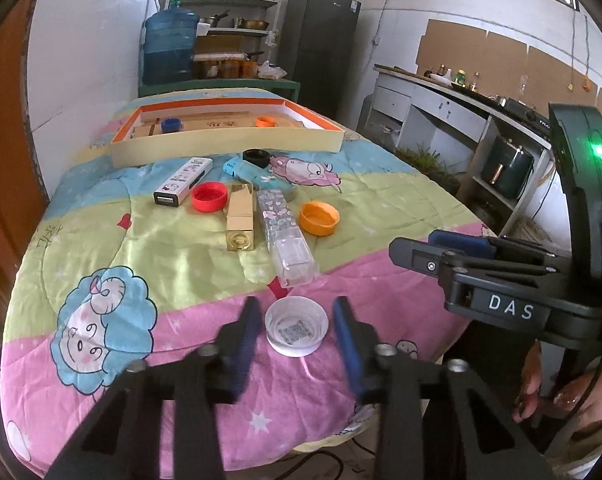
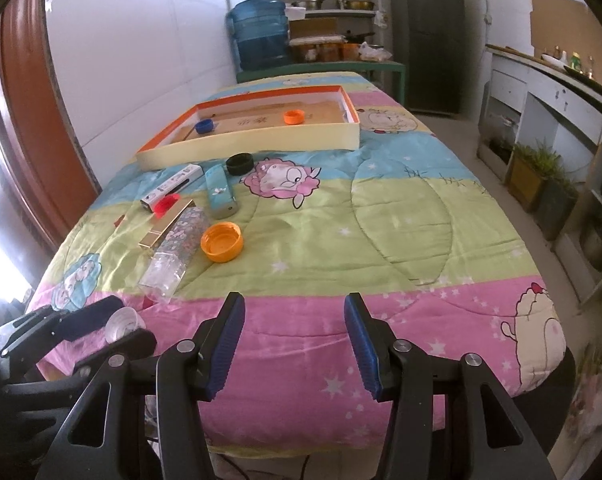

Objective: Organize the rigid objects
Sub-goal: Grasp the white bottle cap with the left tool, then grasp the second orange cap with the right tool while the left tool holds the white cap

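Two grippers hang over the near end of a table with a bright cartoon blanket on it. The left gripper has its blue pads on both sides of a small white cap, which lies open side up on the pink stripe. A thin gap shows on each side, so the pads look close but not yet pressing. The right gripper is half wide and holds nothing; it sits at about 3 o'clock from the cap.

That cap looks light, thin and stiff, made of smooth plastic. It may slip or pop out if squeezed hard. The best place to hold it is across the round rim, one pad on each side. The soft blanket under it may let it tip.

At 12 o'clock from the cap lie a clear tube, a gold box, a red cap and an orange cap. Farther back is the tray, with a blue cap and another orange cap inside.

From the right camera the white cap is mostly hidden by the left gripper. The print inside it is too blurry to read.
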`<state>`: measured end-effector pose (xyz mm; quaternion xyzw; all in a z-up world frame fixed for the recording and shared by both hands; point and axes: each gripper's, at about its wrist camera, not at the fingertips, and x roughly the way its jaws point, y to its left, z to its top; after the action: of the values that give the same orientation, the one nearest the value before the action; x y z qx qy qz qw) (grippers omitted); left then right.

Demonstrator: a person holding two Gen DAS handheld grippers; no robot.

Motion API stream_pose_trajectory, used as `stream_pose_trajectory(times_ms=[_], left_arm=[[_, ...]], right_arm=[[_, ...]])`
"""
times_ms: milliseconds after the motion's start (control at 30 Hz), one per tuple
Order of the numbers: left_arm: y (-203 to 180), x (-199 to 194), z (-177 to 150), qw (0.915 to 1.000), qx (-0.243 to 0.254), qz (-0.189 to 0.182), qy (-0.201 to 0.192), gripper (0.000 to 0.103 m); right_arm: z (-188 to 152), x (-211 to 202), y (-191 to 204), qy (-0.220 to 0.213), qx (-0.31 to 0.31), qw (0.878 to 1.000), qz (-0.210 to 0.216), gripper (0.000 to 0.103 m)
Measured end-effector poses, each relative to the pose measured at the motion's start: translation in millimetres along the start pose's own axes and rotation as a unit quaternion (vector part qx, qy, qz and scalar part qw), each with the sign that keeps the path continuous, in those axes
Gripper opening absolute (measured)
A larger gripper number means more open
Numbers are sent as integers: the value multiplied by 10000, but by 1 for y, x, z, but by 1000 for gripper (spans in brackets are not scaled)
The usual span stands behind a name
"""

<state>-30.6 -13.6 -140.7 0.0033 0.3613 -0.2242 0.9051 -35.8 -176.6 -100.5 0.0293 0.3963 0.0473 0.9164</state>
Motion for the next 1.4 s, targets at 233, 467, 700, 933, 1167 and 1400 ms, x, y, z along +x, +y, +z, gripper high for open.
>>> stream_pose_trajectory(times_ms=[233, 467, 700, 933, 1167, 1400], left_arm=[[-6, -2, -3, 9998, 175, 13, -59, 31], [3, -12, 0, 9996, 26, 82, -251, 31], [22, -22, 10, 9981, -259, 369, -417, 31], [34, -23, 15, 9965, -481, 559, -400, 31], [47, -19, 20, 9943, -727, 696, -340, 31], [53, -15, 28, 9930, -852, 757, -312, 31]], right_arm=[[-1, 5, 3, 52, -37, 10000, -6, 53], [-1, 9, 8, 63, -154, 9999, 27, 53], [6, 22, 27, 74, -518, 9986, 14, 53], [19, 42, 50, 39, -984, 9951, 94, 53], [33, 56, 51, 17, -1029, 9945, 174, 53], [33, 57, 54, -57, -1158, 9931, 190, 30]])
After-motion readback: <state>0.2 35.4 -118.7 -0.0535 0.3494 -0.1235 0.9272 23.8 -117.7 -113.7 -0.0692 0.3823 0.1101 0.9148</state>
